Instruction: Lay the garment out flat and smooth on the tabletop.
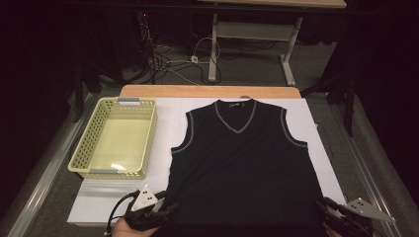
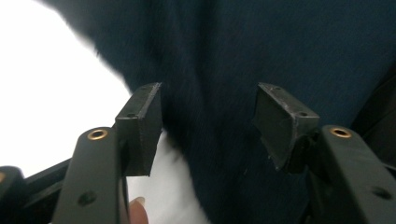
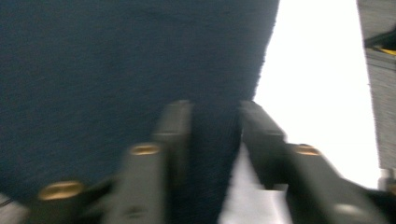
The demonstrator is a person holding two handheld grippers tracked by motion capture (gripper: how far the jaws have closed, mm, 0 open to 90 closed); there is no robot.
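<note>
Black vest (image 1: 242,158) (grey-trimmed neck and armholes), pale yellow basket (image 1: 79,159), white sheet (image 1: 94,202), black grippers

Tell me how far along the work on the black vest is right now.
Done: the black vest lies spread flat on the white sheet. In hand: the left gripper stands open over its bottom left hem, and the right gripper has its jaws astride the bottom right edge, though blur hides whether they pinch it. Left: no fold shows yet, and the yellow basket holds nothing.

One black knitted sleeveless vest (image 1: 242,163) with grey trim is lying between two black two-jaw grippers, left (image 1: 165,210) and right (image 1: 323,207); one pale yellow perforated plastic basket (image 1: 86,148) is sitting beyond the left one.
</note>
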